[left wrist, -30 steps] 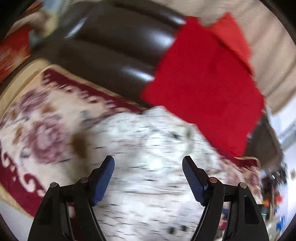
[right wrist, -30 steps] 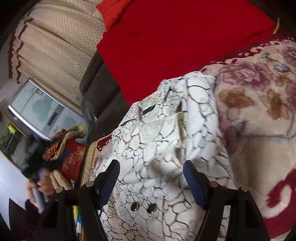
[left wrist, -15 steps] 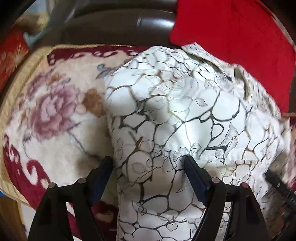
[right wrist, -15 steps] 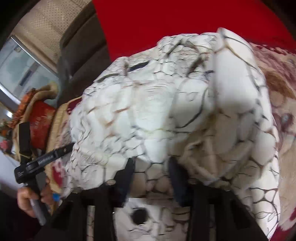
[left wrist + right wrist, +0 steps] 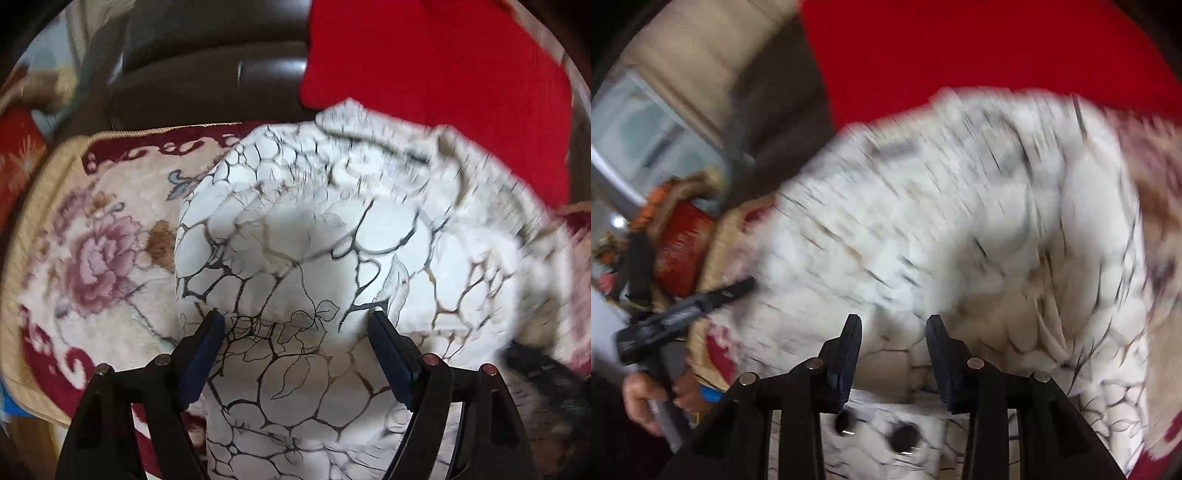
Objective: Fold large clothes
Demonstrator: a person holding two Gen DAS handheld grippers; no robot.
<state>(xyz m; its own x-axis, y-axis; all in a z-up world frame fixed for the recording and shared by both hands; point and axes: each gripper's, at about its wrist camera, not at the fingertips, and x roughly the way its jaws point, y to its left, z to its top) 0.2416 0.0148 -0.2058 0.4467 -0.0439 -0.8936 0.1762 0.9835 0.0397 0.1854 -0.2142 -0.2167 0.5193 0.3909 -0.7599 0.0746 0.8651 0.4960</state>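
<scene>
White crackle-print garment heaped on floral blanket. My left gripper now lower over it, jaws wide, unclamped. My right gripper narrowed since a second ago, fabric fold between jaws; grip unclear.

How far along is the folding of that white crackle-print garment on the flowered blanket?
Barely started. The white garment lies bunched on the flowered blanket, no neat fold visible. In hand: the right hand-held gripper has been closing on cloth near the buttons; the left hand-held gripper stands open over another edge. Left: spreading it flat and making every fold.
</scene>
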